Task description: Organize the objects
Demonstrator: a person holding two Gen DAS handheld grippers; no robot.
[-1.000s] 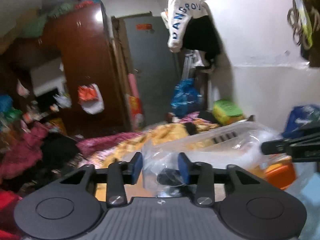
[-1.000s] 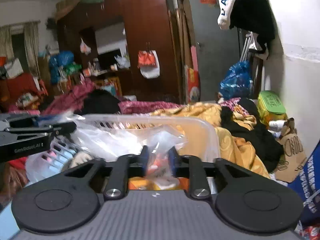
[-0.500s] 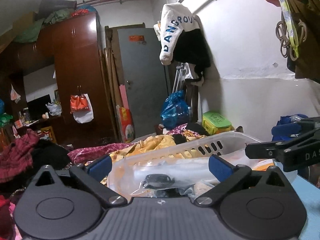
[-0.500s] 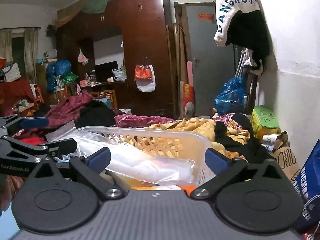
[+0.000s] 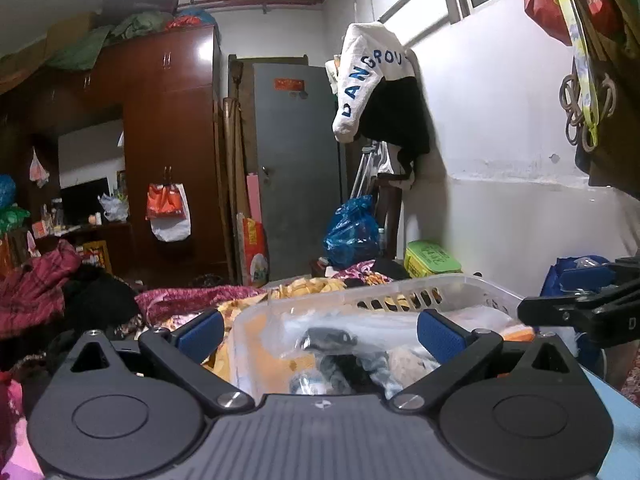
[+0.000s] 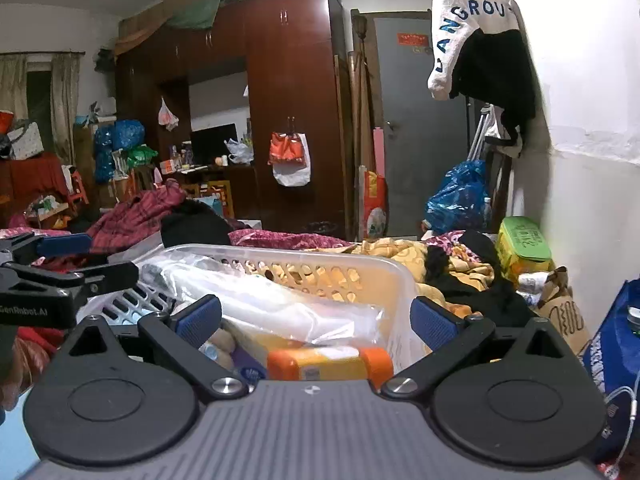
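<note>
Both of your grippers have just let go. A second ago the left gripper (image 5: pixel 320 330) had its blue pads pinched close around the clear plastic bag (image 5: pixel 352 320), and the right gripper (image 6: pixel 316 318) was nipped in on crinkled plastic at the near side of the basket (image 6: pixel 320 266). Now each pair of jaws stands fully apart with nothing pressed between the pads. The bag has settled down into the basket instead of bulging up over the rim as it did before.

The things you are organizing sit in that white slotted basket, directly in front of both grippers. From the left wrist you see the bag with a dark item (image 5: pixel 328 338) inside it. From the right wrist you see the bag's flat clear sheet lying across the top, with an orange pack (image 6: pixel 328 362) at the near edge just under the gripper. The 2 grippers flank the basket, the left one showing at the left of the right wrist view and the right one at the right of the left wrist view.

I judge this placement done: the bag is released and resting inside. Your next move is likely to draw back and pick another item from the clutter around the bed, though which one I cannot tell.
</note>
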